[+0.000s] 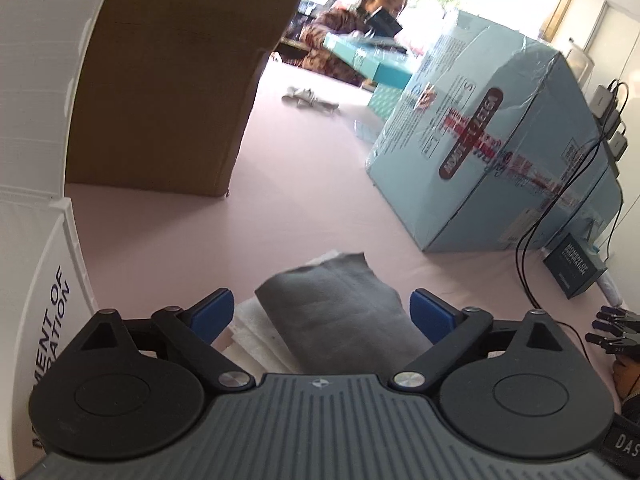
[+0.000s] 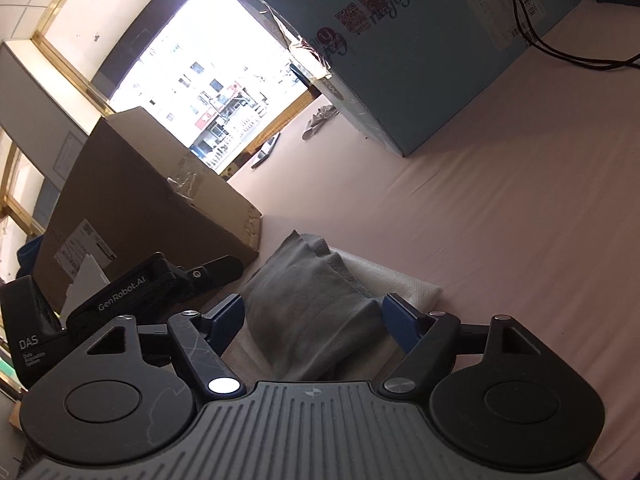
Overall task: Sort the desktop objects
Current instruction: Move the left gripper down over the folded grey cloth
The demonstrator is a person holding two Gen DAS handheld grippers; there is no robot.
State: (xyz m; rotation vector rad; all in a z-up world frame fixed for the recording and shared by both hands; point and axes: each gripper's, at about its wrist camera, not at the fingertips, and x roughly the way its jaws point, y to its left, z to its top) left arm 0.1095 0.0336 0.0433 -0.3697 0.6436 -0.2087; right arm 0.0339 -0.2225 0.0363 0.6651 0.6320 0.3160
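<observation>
Grey cloth (image 1: 336, 312) lies folded on the pink table (image 1: 304, 208), on top of a white woven cloth (image 1: 256, 332) that shows at its left side, and both grippers are placed around it. The left gripper (image 1: 322, 314) has its blue fingers (image 1: 212, 314) spread wide, one on each side of the grey cloth, and they do not press it. The right gripper (image 2: 314, 322) is also spread, its blue fingers (image 2: 400, 322) standing beside the same cloth; whether they touch the fabric I cannot tell. I judge that the step in hand is picking up or folding this cloth, and nothing is gripped yet. The next move probably calls for lowering onto an edge of the cloth and closing there, taking care to catch only the grey layer if the white one must stay. For room, a brown cardboard box (image 1: 172, 80) stands far left and a white box (image 1: 36, 280) with dark letters is close at the left side, so this side is tight. A large light blue box (image 1: 500, 152) stands far right, with black cables (image 1: 528, 248) and a small dark box (image 1: 574, 270) near it. Between the boxes the table is open, so lifting up and toward the far middle seems the freest way.
</observation>
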